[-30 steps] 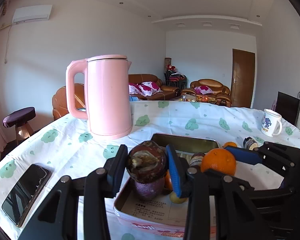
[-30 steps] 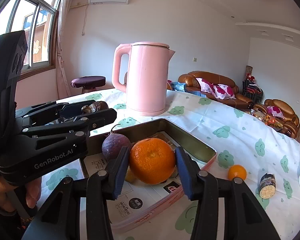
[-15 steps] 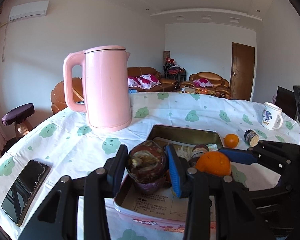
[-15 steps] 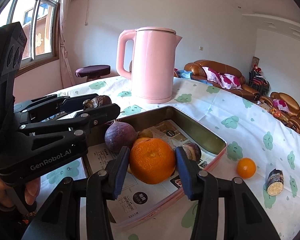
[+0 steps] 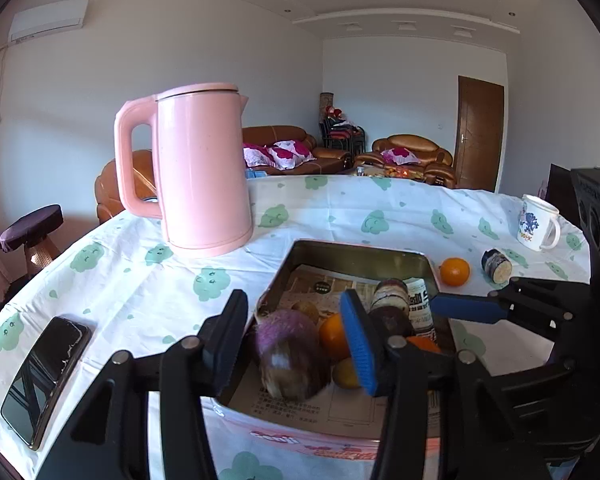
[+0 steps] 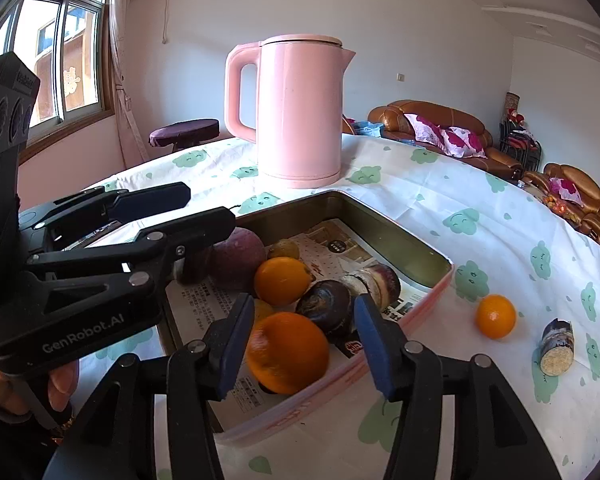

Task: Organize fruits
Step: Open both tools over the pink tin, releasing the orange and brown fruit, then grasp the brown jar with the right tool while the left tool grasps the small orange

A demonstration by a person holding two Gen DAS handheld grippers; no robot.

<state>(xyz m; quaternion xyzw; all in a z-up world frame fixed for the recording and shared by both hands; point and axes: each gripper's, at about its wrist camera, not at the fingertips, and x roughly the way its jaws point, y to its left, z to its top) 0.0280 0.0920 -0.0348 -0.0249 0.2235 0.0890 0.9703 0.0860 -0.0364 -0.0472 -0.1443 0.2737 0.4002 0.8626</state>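
Left gripper [image 5: 296, 340]: jaws opening, nothing gripped; a purple fruit [image 5: 290, 354], blurred, sits between them inside the tin [image 5: 356, 250], apparently just let go. Right gripper [image 6: 304, 340]: jaws also opening, with a large orange [image 6: 286, 358] between them, close to or touching the left pad and clear of the right one, low over the paper lining at the near edge of the tin. Around these, the tin holds a second orange [image 6: 282, 280], a dark round fruit [image 6: 326, 306], a short cut piece [image 6: 374, 282] and a small yellowish fruit [image 6: 284, 249]. Outside it, on the cloud-print tablecloth [image 6: 480, 216], a small orange [image 6: 496, 316] and a cut stub [image 6: 556, 348] lie well apart from the tin, not yet sorted. A pink kettle [image 5: 198, 168] stands just behind the tin; a phone [image 5: 46, 372] lies to the left. Risks, as I judge them: the released fruits may roll on the loose paper and knock their neighbours; the two grippers work close together over one tin and could clash on withdrawal; a jaw could catch the tin's rim and shift it toward the kettle.
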